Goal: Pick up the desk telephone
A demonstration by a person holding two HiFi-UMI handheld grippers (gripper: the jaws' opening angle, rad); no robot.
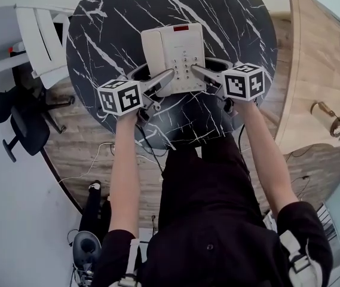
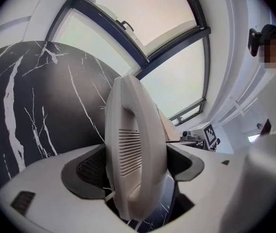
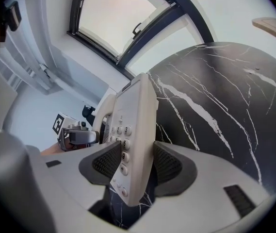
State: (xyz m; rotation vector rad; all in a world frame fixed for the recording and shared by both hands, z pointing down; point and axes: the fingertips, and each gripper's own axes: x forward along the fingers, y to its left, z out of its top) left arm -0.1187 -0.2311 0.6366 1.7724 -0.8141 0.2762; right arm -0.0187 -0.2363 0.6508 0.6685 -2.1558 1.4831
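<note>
A white desk telephone [image 1: 178,55] with a keypad and a handset [image 1: 152,52] along its left side lies on the round black marble table [image 1: 116,17]. My left gripper [image 1: 167,75] is at its near left corner, my right gripper [image 1: 195,70] at its near right corner. In the left gripper view the handset [image 2: 133,149] fills the gap of my left gripper [image 2: 135,166], with both dark pads against it. In the right gripper view my right gripper [image 3: 133,164] is shut across the telephone's keypad edge [image 3: 135,125]. Whether the telephone is off the table I cannot tell.
A white chair [image 1: 38,40] stands left of the table and a black office chair [image 1: 23,121] below it. A wooden counter [image 1: 319,58] runs along the right. Cables lie on the floor near my feet. A large window [image 2: 142,18] is behind the table.
</note>
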